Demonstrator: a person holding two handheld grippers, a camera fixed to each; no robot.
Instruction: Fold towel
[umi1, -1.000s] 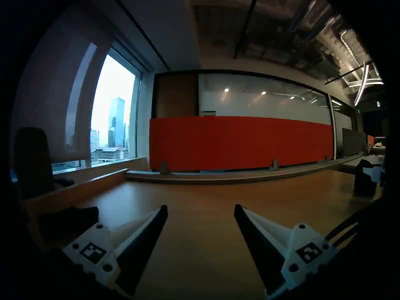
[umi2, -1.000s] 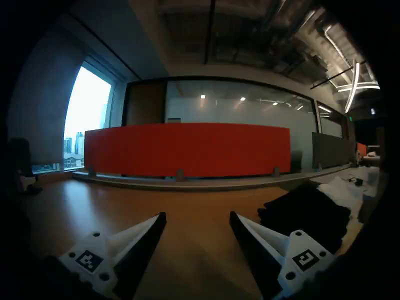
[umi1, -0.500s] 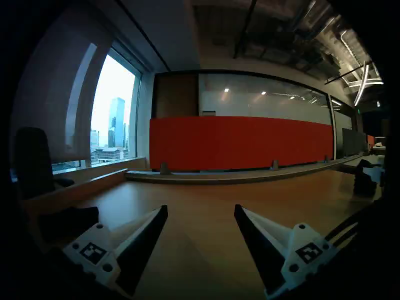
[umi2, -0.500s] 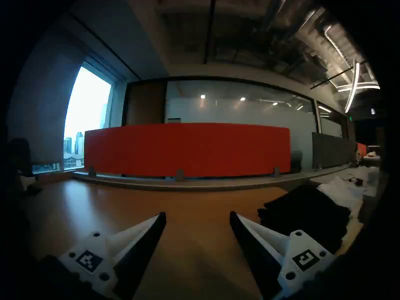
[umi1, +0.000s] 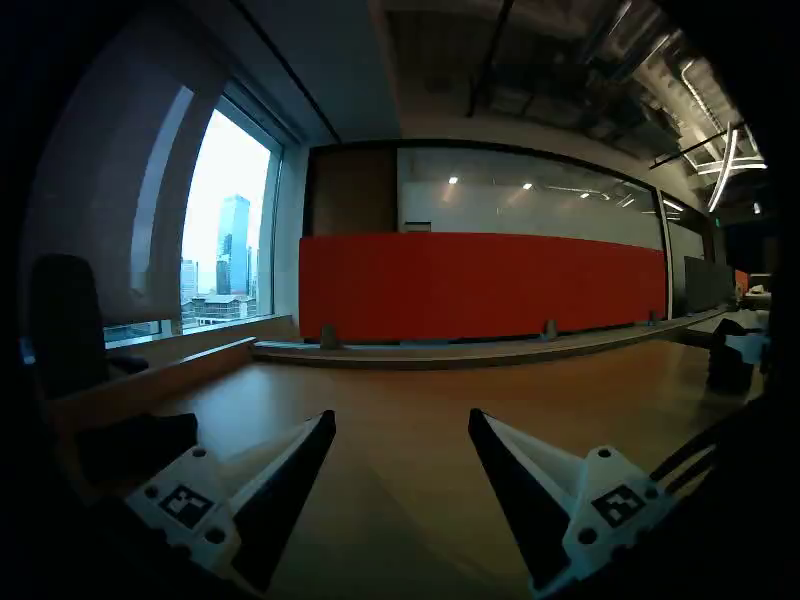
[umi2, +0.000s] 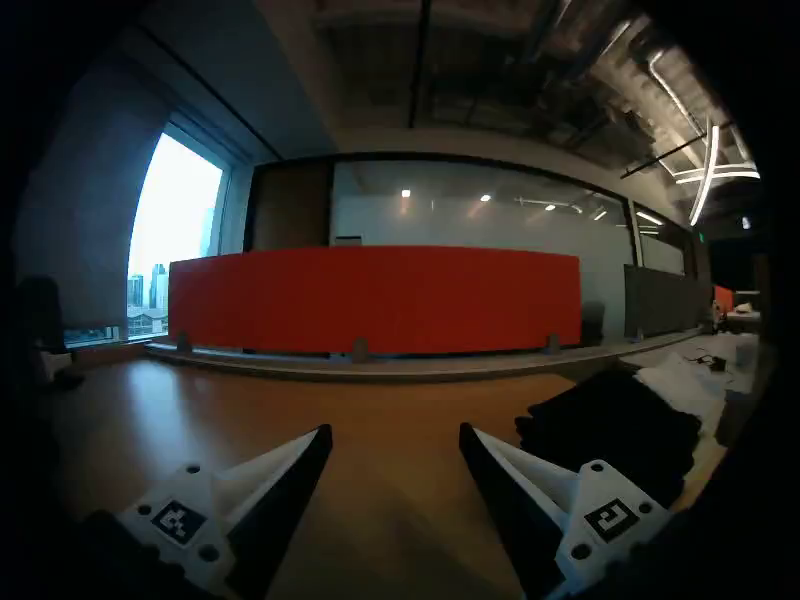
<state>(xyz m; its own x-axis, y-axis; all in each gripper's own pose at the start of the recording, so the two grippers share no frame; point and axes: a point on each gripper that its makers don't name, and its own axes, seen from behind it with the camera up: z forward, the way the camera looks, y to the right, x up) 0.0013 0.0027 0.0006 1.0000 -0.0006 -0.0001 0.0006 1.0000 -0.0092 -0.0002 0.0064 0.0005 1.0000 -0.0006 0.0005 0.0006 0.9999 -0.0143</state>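
Right hand-held gripper (umi2: 395, 432) gapes above table (umi2: 400, 395), dark folded towels (umi2: 615, 435) near.

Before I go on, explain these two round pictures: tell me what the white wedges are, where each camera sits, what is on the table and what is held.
No robot here: a person holds a two-finger gripper in each hand, and a fisheye camera rides on each, looking along its fingers. The white wedges are those fingers. One picture comes from the left gripper, the other from the right gripper. Both are open over a wooden table and hold nothing. In the right gripper view a stack of black cloth, probably towels, lies ahead to the right, with white cloth behind it. A red divider stands at the table's far edge.
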